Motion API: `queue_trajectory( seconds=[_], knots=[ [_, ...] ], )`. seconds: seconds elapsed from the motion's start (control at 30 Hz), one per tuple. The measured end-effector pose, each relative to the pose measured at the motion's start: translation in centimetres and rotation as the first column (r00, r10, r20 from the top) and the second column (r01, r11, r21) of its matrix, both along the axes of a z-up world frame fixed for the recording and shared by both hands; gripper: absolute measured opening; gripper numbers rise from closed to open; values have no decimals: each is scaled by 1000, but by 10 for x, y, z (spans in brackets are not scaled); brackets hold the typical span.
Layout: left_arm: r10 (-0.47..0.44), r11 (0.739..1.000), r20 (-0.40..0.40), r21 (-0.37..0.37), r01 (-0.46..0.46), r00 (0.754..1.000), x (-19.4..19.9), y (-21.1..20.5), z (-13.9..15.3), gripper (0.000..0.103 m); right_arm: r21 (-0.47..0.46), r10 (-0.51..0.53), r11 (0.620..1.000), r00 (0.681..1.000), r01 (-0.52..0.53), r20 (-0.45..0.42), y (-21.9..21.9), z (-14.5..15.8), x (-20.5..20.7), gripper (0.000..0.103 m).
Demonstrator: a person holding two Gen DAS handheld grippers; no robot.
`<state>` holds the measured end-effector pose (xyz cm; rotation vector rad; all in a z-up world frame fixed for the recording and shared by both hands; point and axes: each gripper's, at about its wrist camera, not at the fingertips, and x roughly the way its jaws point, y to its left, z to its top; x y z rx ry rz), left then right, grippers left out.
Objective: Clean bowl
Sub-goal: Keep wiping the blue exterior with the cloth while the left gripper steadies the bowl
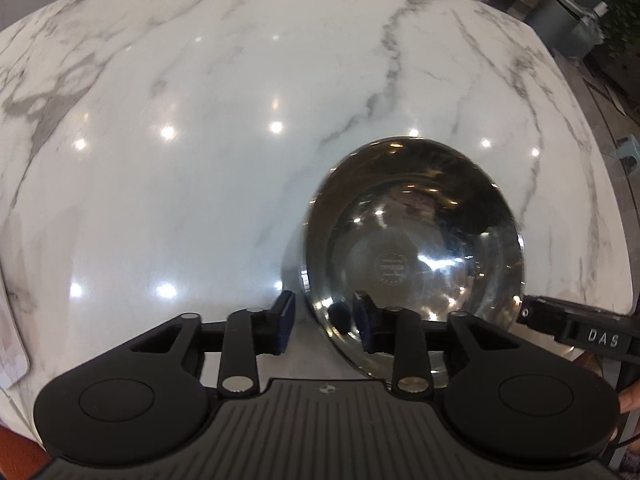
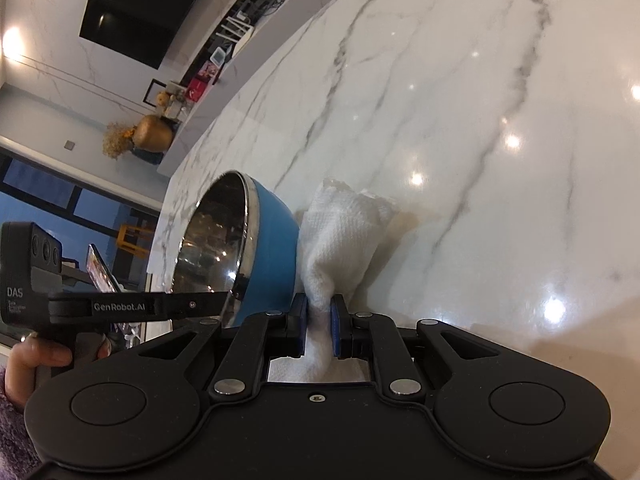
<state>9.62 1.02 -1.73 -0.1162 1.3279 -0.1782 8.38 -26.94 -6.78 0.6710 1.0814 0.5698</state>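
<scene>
A steel bowl [image 1: 416,236] with a blue outside [image 2: 276,248] is tilted on its edge on the white marble table [image 1: 180,160]. My left gripper [image 1: 324,324] straddles the bowl's near rim, one finger outside and one inside, jaws apart about the rim's width; whether the pads press the rim is unclear. My right gripper [image 2: 319,322] is shut on a white paper towel [image 2: 340,232], which sticks forward and touches the bowl's blue outer wall. The left gripper shows in the right wrist view [image 2: 120,306] at the bowl's rim.
The marble table [image 2: 460,120] stretches far ahead and to the left. Its right edge [image 1: 600,160] lies close to the bowl, with plants and floor beyond. A patterned sheet [image 1: 10,344] lies at the left edge. A shelf with ornaments [image 2: 160,128] stands behind the table.
</scene>
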Motion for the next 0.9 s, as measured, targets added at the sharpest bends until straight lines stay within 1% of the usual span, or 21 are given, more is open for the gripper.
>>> queue_trajectory(
  seconds=[0.13,0.2,0.3,0.37,0.43,0.53,0.67,0.83,0.9],
  knots=[
    [-46,999,23,13,45,999,0,-9,0,24,-4,-19,1000,999,19,35,-8,12,3,11],
    [-57,998,31,17,56,998,1,-12,0,24,12,-31,999,998,30,54,-15,20,3,11],
    [-63,998,35,29,62,997,3,-13,1,24,61,-48,997,996,43,79,-25,30,5,11],
    [-66,997,36,35,65,997,3,-14,1,24,68,-49,997,995,43,88,-27,34,5,11],
    [-69,997,35,37,67,997,4,-15,1,24,56,-47,998,995,42,91,-26,36,7,11],
    [-74,997,36,40,72,997,3,-16,1,24,45,-44,998,996,41,77,-22,31,8,11],
    [-80,996,38,48,78,996,3,-17,2,24,58,-57,997,997,54,53,-22,22,6,11],
    [-81,996,39,46,80,996,4,-18,2,24,-1,-33,999,999,33,15,-11,10,4,11],
    [-64,997,29,38,63,998,3,-17,1,24,-2,-31,1000,999,31,6,-9,5,2,11]
  ],
)
